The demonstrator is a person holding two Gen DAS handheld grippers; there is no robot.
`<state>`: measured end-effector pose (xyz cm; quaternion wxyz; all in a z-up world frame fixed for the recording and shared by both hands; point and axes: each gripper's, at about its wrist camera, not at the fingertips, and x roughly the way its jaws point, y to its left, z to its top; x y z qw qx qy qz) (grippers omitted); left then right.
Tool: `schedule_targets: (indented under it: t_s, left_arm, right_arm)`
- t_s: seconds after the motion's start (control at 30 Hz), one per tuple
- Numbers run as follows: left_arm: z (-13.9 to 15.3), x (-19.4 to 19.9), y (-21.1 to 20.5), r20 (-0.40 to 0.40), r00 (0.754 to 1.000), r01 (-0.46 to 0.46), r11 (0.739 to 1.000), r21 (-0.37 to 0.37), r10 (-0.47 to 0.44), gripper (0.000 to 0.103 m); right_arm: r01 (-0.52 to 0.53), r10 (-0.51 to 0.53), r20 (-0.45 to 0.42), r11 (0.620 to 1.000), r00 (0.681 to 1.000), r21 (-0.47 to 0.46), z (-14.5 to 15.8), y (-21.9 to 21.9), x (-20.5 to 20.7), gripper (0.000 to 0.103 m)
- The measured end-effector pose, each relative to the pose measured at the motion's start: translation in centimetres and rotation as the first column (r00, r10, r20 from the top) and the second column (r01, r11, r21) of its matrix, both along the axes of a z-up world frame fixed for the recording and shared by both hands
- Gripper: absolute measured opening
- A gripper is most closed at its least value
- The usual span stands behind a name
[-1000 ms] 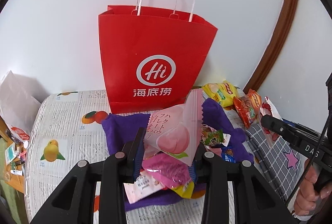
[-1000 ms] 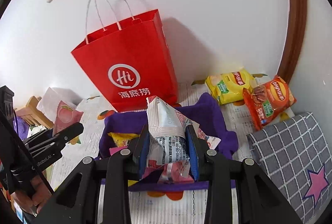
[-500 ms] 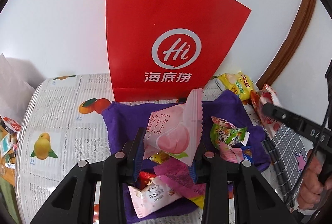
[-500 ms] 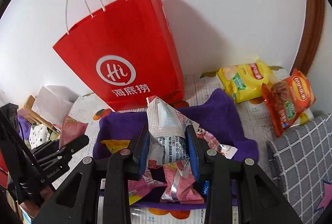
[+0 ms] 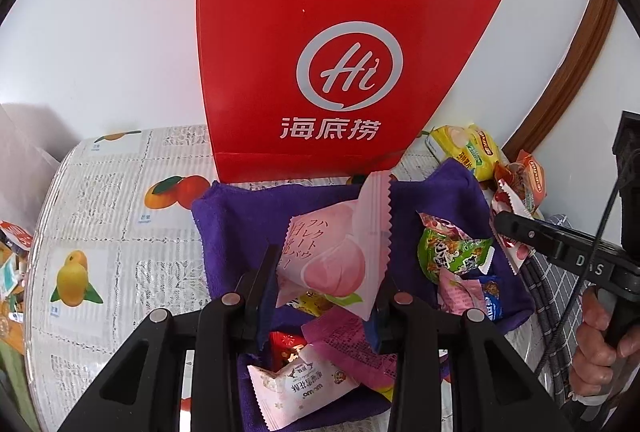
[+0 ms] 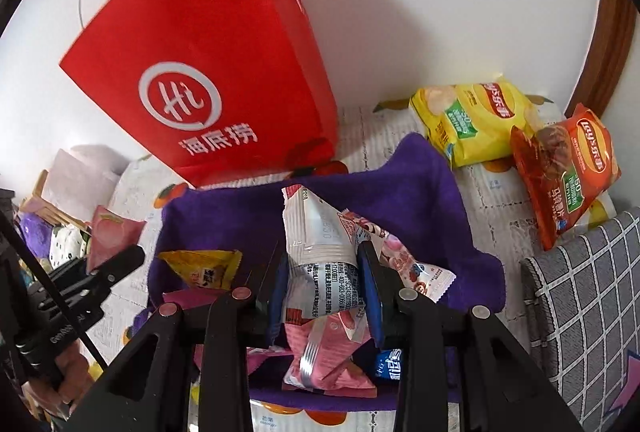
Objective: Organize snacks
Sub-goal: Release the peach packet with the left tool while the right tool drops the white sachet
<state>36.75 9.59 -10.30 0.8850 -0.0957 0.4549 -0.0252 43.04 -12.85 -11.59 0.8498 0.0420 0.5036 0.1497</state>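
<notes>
Purple cloth point(image 5: 240, 232) is lying beneath both tools, collecting loose snacks. Your left gripper point(image 5: 326, 292) is pinching a pink peach packet point(image 5: 332, 256) over it, and your right gripper point(image 6: 322, 284) is clamping a white wrapper point(image 6: 316, 256), likely so both drop onto the pile.

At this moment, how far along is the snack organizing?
Partly done. Several small packets already lie on the purple cloth. In hand: the left tongs grip a pink peach packet, and the right tongs grip a white packet, both over the cloth. Left: the yellow chip bag and orange chip bag lie off the cloth.
</notes>
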Motion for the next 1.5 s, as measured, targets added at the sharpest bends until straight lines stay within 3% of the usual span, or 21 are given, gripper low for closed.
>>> schedule_targets:
  t_s: [0.3, 0.43, 0.73, 0.8, 1.0, 1.27, 1.5]
  left_arm:
    - [-1.0, 0.5, -0.5, -0.034, 0.999, 0.005, 1.000, 0.000, -0.005, 0.033]
    - [-1.3, 0.6, -0.8, -0.041, 0.999, 0.010, 1.000, 0.004, -0.010, 0.033]
    - [-1.6, 0.8, -0.9, -0.052, 0.999, 0.016, 1.000, 0.004, -0.016, 0.034]
    - [-1.8, 0.9, -1.0, -0.058, 0.998, 0.018, 1.000, 0.005, -0.018, 0.034]
    - [-2.3, 1.0, -1.3, -0.068, 0.997, 0.026, 1.000, 0.007, -0.026, 0.034]
    - [-1.8, 0.8, -1.9, -0.031, 0.996, 0.077, 0.996, -0.039, -0.078, 0.034]
    - [-1.8, 0.8, -2.6, -0.029, 0.995, 0.093, 0.996, -0.014, -0.093, 0.034]
  right_arm:
    - [-0.016, 0.016, -0.004, 1.000, 1.000, -0.007, -0.5, 0.3, 0.0, 0.034]
    - [-0.057, 0.057, 0.005, 0.997, 0.998, -0.055, -0.8, 1.3, -0.3, 0.035]
    - [-0.119, 0.117, -0.026, 0.982, 0.993, -0.144, -1.8, 2.6, -0.4, 0.044]
    - [-0.143, 0.138, -0.043, 0.978, 0.990, -0.155, -2.0, 2.9, -0.5, 0.052]
    - [-0.184, 0.174, -0.104, 0.978, 0.979, -0.097, -2.4, 3.2, -0.4, 0.054]
    - [-0.154, 0.149, -0.073, 0.986, 0.986, -0.063, -1.4, 2.3, -0.5, 0.054]
    - [-0.127, 0.123, -0.075, 0.991, 0.990, -0.043, -1.0, 1.6, -0.2, 0.055]
